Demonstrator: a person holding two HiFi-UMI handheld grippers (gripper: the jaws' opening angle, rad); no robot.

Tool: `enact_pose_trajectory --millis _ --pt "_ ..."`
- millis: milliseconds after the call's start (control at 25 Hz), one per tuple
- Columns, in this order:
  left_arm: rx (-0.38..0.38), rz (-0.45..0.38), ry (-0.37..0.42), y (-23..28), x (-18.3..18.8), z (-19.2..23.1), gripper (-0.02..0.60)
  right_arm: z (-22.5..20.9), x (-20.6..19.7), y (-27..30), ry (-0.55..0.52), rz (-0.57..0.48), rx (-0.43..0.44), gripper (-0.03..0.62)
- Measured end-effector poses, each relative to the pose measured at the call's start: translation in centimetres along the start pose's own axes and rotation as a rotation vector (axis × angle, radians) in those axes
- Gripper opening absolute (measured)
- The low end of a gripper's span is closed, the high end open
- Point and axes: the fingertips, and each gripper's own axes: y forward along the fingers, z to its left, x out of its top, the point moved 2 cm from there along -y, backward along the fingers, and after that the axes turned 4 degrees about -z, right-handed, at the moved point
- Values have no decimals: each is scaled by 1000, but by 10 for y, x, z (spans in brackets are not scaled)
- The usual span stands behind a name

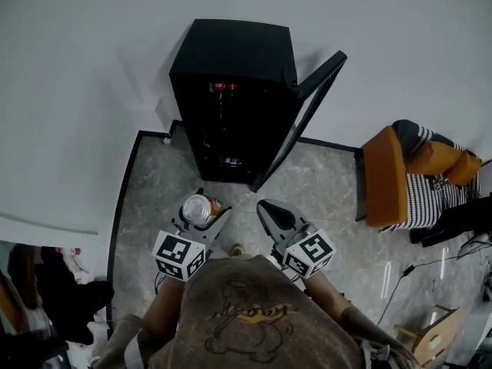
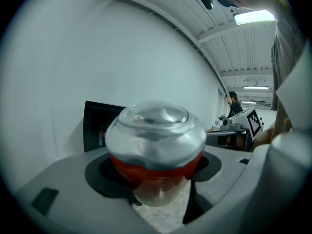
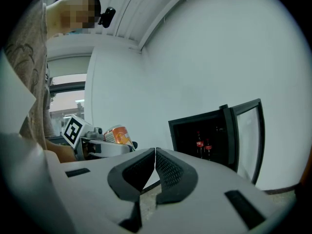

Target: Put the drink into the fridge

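Observation:
A red and orange drink can (image 1: 197,208) with a silver top stands upright between the jaws of my left gripper (image 1: 201,212), which is shut on it. In the left gripper view the can (image 2: 156,147) fills the middle, and the pads press its sides. My right gripper (image 1: 270,212) is shut, with nothing in it; its pads (image 3: 155,168) touch at the tips. Ahead stands a black mini fridge (image 1: 231,102) against the white wall, its glass door (image 1: 304,114) swung open to the right. Red bottles (image 3: 203,146) stand on a shelf inside.
An orange chair (image 1: 388,177) with a striped cushion and a dark garment stands at the right. Grey marble floor (image 1: 323,187) runs between me and the fridge. A cable lies on the floor at right. A person stands far off in the left gripper view.

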Motion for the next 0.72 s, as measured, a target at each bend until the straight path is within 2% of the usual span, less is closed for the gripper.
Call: enact_pose_trajectory --millis 360,720 --pt "-6 11 7 32 5 13 333 -27 5 21 8 1 7 21" --pt "-37 28 50 76 8 38 333 -63 3 54 10 -3 -29 21"
